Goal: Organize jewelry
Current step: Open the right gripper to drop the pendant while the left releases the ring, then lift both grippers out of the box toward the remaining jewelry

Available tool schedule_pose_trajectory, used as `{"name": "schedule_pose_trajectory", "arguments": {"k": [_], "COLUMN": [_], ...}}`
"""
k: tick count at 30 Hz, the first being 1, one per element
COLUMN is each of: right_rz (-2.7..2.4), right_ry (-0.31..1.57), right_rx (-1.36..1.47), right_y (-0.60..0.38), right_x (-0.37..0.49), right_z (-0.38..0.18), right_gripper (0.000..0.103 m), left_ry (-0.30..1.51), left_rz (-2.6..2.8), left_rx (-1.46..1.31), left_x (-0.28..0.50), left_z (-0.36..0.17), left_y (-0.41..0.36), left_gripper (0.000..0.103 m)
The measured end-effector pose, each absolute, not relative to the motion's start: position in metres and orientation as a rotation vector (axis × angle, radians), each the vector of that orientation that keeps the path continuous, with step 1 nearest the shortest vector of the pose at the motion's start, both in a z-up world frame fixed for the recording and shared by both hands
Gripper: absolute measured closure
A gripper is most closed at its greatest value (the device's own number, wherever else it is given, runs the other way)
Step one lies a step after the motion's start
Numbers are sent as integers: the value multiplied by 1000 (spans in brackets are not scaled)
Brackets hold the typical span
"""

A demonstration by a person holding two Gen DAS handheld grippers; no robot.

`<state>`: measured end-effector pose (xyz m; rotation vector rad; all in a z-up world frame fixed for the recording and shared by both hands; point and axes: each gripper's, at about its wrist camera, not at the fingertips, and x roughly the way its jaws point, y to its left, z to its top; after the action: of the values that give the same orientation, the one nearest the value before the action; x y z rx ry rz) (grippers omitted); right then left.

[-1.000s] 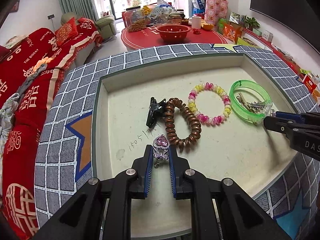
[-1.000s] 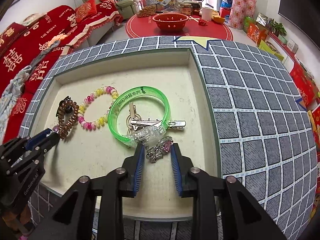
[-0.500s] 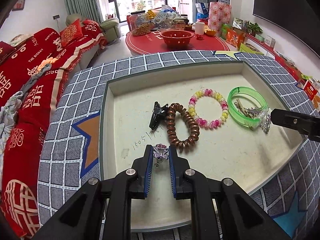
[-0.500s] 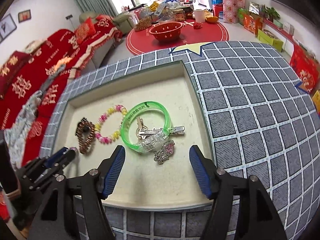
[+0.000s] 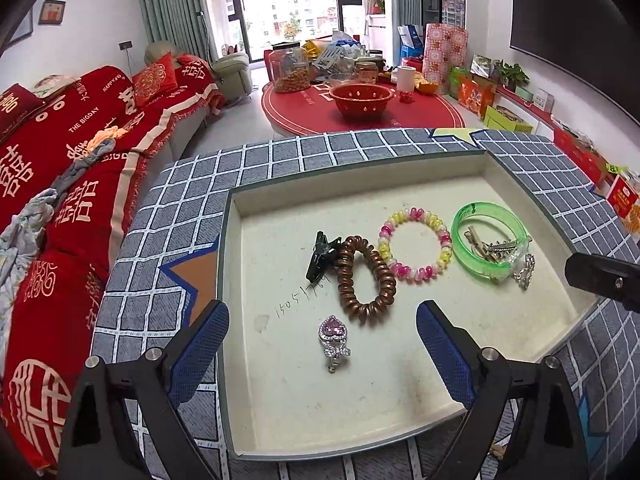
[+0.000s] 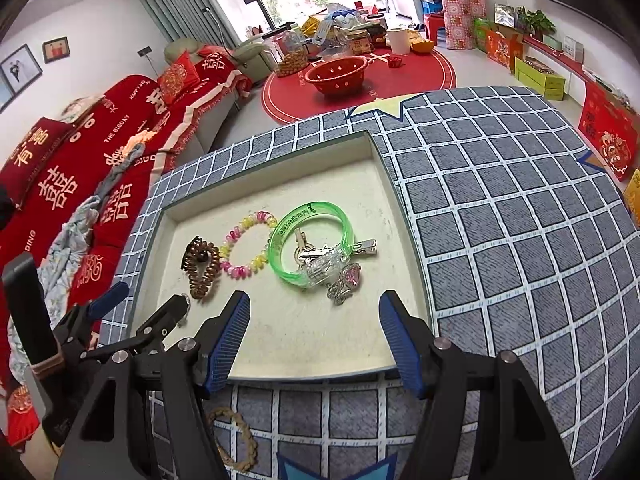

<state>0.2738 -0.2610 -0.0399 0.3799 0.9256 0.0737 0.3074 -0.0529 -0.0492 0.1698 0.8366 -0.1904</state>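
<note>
My left gripper [image 5: 321,312] hovers over the cream tray [image 5: 360,184], its jaws opening wide. A pink heart pendant [image 5: 334,336] lies loose on the tray between the fingers, touching neither. Beyond it lie a brown coil hair tie [image 5: 344,280], a black clip [image 5: 320,256], a pink-and-yellow bead bracelet [image 5: 412,271] and a green bangle [image 5: 490,240]. My right gripper [image 6: 314,300] stands open and holds nothing. A second pink pendant [image 6: 348,278] rests just ahead of it against the green bangle [image 6: 310,242], which rings silver hair clips [image 6: 360,246].
The tray sits sunk into a grey grid-patterned cloth top [image 6: 500,220]. A braided rope ring [image 6: 236,440] lies on the cloth at the near edge. A red sofa [image 5: 60,160] stands to the left, and a red round table [image 5: 362,100] stands behind.
The left jaws have sprung apart and let go of the pink heart pendant, which now lies on the tray. The right jaws widened and left their pendant by the bangle. Both grippers drew back and up.
</note>
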Motion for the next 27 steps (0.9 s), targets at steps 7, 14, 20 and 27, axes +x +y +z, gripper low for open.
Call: {"name": "schedule_pose_trajectory", "arguments": {"k": [7, 14, 20, 27], "right_rz": [97, 104, 90, 97], "right_ry": [906, 854, 772, 747], "right_rx": [384, 412, 384, 384], "right_y": [-255, -257, -256, -253], "right_x": [259, 236, 213, 190], "right_z": [-33, -16, -1, 9], "right_gripper": [19, 18, 0, 0], "left_ry": [812, 783, 775, 773], "left_rz": [-195, -210, -224, -228], "left_rx": [183, 184, 181, 167], "left_x": [291, 270, 251, 229], "left_z": [-37, -21, -13, -8], "left_y": [-53, -49, -47, -42], "left_gripper": [0, 0, 0, 0]}}
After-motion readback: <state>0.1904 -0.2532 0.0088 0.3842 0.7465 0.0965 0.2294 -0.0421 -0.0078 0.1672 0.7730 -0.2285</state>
